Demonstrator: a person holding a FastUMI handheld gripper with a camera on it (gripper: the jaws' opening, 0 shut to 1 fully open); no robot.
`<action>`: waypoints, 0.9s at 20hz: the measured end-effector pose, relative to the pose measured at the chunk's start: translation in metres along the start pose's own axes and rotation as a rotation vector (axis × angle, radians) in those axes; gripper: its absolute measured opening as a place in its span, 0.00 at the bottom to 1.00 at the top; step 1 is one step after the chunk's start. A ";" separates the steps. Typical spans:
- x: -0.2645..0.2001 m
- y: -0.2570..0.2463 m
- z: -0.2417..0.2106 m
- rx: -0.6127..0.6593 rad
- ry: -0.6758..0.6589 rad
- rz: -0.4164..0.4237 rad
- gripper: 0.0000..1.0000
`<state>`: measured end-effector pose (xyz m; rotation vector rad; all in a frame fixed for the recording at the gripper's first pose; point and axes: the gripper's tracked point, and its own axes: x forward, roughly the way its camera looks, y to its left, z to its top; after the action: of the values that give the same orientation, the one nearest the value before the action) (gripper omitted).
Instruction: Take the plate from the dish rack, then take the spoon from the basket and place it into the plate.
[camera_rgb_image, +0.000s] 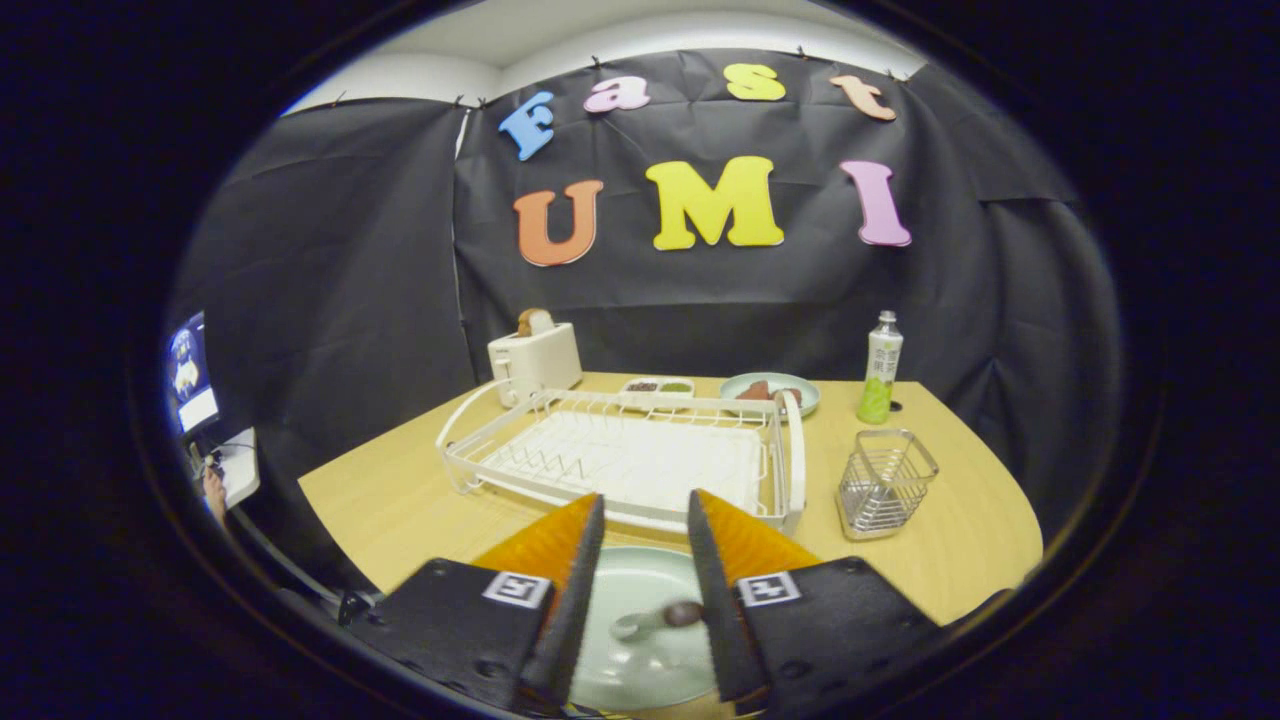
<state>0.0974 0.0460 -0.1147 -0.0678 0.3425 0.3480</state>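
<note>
Plate (640, 660): pale green, on the table just in front of the dish rack, seen between the fingers.
Spoon (655, 619): lying in the plate.
Gripper (646, 530): fingers apart, holding nothing, above the plate.
Dish rack (625, 455): white wire, nothing in it.
Basket (884, 483): wire, right of the dish rack, holding nothing.
Table (400, 490): light wood.
Behind the dish rack: toaster (534, 360), small tray (657, 386), second plate (770, 391) with food, bottle (881, 368).

The spoon (655, 620) is seen lying in the plate (640, 665) between the parted fingers of the gripper (645, 520), untouched.
</note>
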 end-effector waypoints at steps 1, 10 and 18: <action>-0.003 -0.004 0.003 0.004 -0.005 -0.015 0.65; -0.062 -0.015 0.009 0.004 -0.071 -0.150 1.00; -0.102 0.003 -0.008 0.032 -0.102 -0.206 1.00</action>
<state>0.0036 0.0145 -0.0874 -0.0533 0.2372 0.1418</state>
